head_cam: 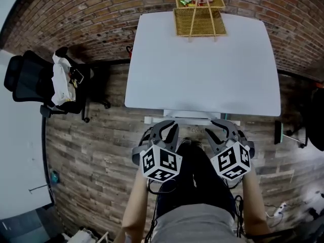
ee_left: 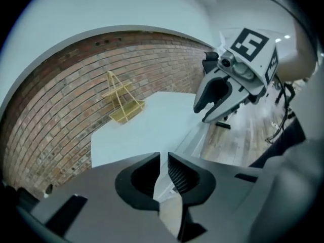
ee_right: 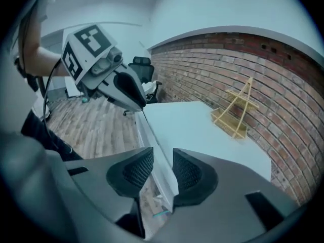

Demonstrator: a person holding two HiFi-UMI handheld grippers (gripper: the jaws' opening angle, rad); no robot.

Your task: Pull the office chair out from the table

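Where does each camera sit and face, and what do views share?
Head view: on the head, steeply down at white table; forearms, left gripper, right gripper show.
Left gripper view: on left gripper, toward table, brick wall; own jaws, right gripper show.
Right gripper view: mirrored; own jaws, left gripper show.
All share the wicker rack.

You have one white rectangular bench (head_cam: 202, 70) before you; on it, one yellow wicker rack (head_cam: 199, 15) of two tiers; you can count one black office chair (head_cam: 30, 80), and one crumpled white bundle (head_cam: 61, 80) on its seat; you hold two grey tongs, the left tongs (head_cam: 166, 128) and the right tongs (head_cam: 221, 128); two black-and-white marker cubes (head_cam: 161, 163), one per tool.
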